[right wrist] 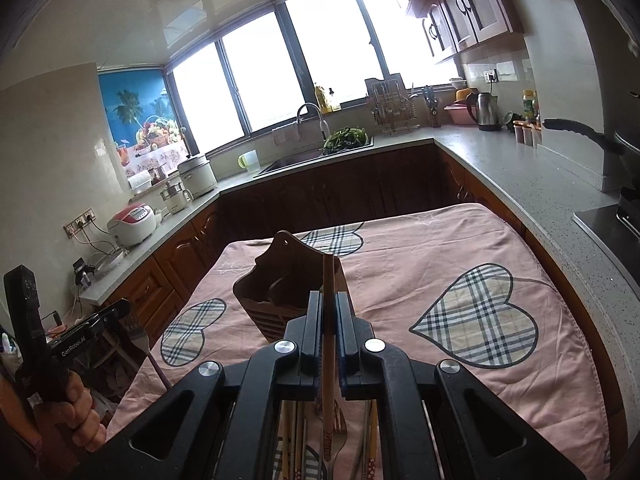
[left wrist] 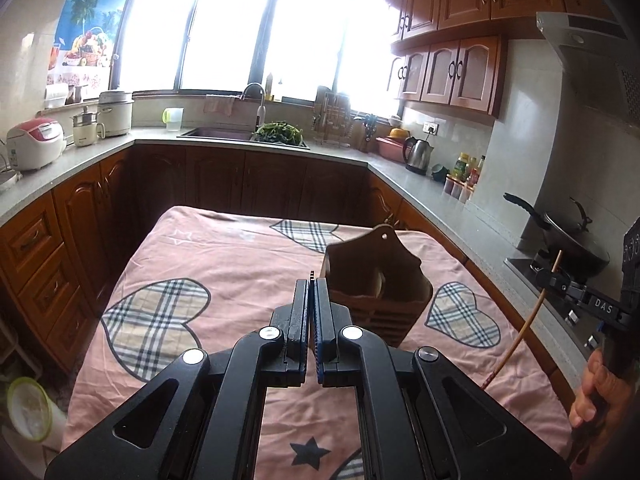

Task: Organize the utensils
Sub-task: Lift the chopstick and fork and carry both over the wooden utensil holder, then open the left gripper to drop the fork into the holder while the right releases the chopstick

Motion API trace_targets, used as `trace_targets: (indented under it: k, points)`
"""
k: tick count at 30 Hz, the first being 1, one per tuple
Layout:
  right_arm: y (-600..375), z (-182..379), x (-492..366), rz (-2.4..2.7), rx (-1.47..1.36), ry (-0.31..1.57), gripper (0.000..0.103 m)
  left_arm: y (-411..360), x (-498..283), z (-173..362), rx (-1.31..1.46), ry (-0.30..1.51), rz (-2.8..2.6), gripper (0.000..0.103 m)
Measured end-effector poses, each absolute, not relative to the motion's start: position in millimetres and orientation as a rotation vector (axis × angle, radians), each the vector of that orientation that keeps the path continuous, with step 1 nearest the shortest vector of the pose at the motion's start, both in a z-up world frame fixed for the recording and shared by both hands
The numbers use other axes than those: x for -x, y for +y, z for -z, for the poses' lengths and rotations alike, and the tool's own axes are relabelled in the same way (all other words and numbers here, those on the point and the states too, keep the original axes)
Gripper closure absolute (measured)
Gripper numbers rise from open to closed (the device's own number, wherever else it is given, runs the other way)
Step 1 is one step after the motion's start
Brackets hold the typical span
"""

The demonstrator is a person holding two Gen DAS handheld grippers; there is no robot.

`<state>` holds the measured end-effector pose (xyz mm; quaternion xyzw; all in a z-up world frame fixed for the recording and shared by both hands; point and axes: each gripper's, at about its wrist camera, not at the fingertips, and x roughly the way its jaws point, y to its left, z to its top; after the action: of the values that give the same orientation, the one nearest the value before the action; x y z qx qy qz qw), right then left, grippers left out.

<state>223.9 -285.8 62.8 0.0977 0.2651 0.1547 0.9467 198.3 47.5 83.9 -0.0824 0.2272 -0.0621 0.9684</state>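
A brown wooden utensil holder (left wrist: pixel 376 280) (right wrist: pixel 280 284) stands upright on the table's pink cloth (left wrist: pixel 224 248) (right wrist: pixel 420 248). My left gripper (left wrist: pixel 311 284) (right wrist: pixel 122 309) hangs just left of the holder. It is shut on a metal utensil (right wrist: pixel 140 340) whose toothed tip (left wrist: pixel 311 273) pokes out above the fingers; its purple handle (right wrist: pixel 160 376) hangs down. My right gripper (right wrist: pixel 329 296) (left wrist: pixel 546 278) is shut on a wooden chopstick (right wrist: pixel 329 344) (left wrist: pixel 520 328), held above the cloth in front of the holder. Several more chopsticks and utensils (right wrist: pixel 296 448) lie on the cloth beneath it.
Grey countertops (left wrist: pixel 420 196) wrap around the table on three sides. A wok (left wrist: pixel 576 240) sits on the stove at right, with a kettle (left wrist: pixel 416 156) and bottles beyond it. Rice cookers (left wrist: pixel 36 142) stand on the left, the sink (left wrist: pixel 224 133) far ahead. A hand (right wrist: pixel 80 412) grips each tool.
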Motion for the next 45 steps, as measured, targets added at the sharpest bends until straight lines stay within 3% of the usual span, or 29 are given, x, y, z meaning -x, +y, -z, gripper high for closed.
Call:
trace_targets:
  k: [19,30,45]
  points:
    - [-258.6,-112.1,-308.5,-0.326,-0.269,0.315,0.098,41.5,-317.0,-120.4,0.164,0.29,-0.041,0.101]
    - [-244.0,-54.3,-362.8,-0.279,-0.26,0.367,0.097,11.9,-379.3,-63.1,0.076,0.344,-0.08,0.101]
    - [-239.1,-12.7,-371.8,-0.256,-0.224,0.427,0.097,-24.3,-384.7,-29.6,-0.053,0.397,-0.034,0.1]
